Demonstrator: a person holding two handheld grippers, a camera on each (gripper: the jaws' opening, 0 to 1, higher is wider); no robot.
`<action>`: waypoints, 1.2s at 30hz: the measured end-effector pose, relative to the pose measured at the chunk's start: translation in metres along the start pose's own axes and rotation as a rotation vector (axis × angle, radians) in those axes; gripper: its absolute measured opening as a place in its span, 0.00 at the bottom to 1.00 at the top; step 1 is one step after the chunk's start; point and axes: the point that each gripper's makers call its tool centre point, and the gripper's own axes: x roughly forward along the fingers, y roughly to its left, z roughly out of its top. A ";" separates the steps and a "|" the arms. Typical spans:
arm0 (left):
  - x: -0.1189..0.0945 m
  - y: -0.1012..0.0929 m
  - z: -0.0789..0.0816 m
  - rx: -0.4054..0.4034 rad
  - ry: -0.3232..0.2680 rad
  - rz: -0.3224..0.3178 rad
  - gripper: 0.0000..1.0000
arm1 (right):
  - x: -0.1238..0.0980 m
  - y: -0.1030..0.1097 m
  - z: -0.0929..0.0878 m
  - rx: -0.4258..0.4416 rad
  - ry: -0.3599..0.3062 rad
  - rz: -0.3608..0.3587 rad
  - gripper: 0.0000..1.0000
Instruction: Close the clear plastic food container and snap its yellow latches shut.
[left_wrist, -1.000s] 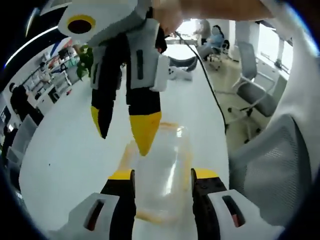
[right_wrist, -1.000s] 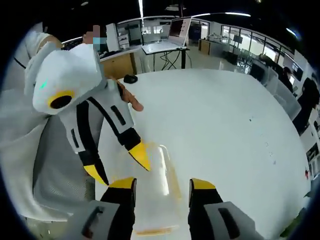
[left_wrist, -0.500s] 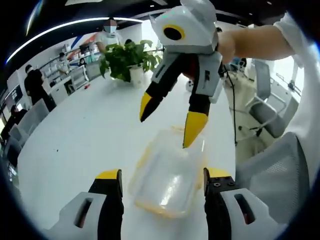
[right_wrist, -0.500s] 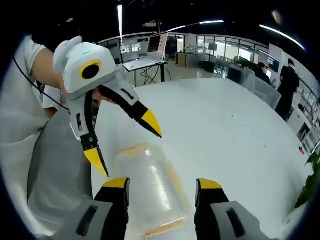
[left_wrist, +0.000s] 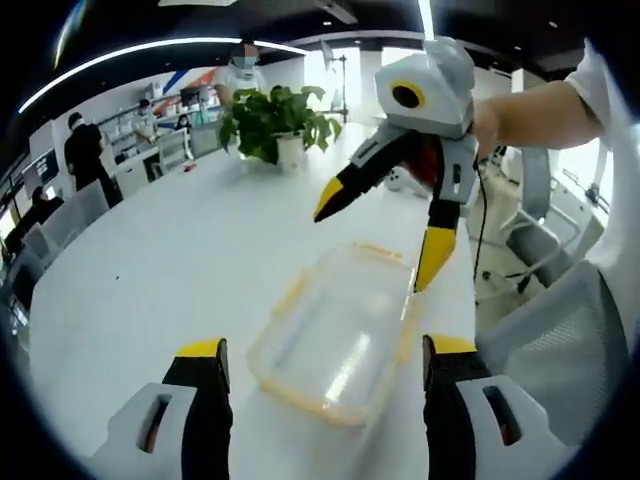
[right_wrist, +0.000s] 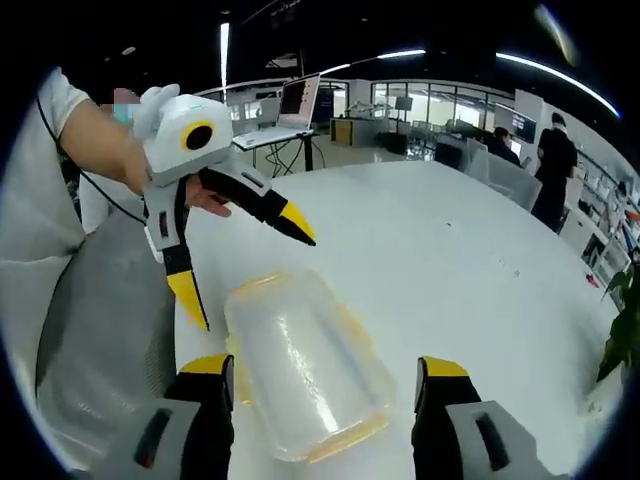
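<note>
A clear plastic container (left_wrist: 338, 330) with yellow latches lies closed on the white table (left_wrist: 150, 270), also seen as the container (right_wrist: 305, 362) in the right gripper view. My left gripper (left_wrist: 320, 362) is open just short of its near end, nothing between the jaws. My right gripper (right_wrist: 322, 378) is open at the opposite end, jaws either side of the box without touching it. Each gripper shows in the other's view, raised above the far end: the right gripper (left_wrist: 382, 235) and the left gripper (right_wrist: 245, 270), both spread wide.
A potted plant (left_wrist: 272, 118) stands at the table's far end. A grey mesh chair (left_wrist: 560, 340) sits close beside the table edge by the person's sleeve. People, desks and office chairs are in the background.
Both grippers have pulled back and up from the container and their jaws have spread wider. More of the box now shows in both views.
</note>
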 end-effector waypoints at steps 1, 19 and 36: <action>0.000 0.000 -0.001 -0.006 -0.001 0.001 0.80 | -0.001 -0.001 -0.002 0.011 -0.002 -0.007 0.73; 0.013 -0.003 -0.022 -0.013 0.008 -0.002 0.79 | 0.010 0.009 -0.040 -0.028 0.052 -0.040 0.77; 0.020 -0.001 -0.035 0.055 0.050 0.023 0.73 | 0.017 0.004 -0.044 -0.063 0.079 -0.048 0.71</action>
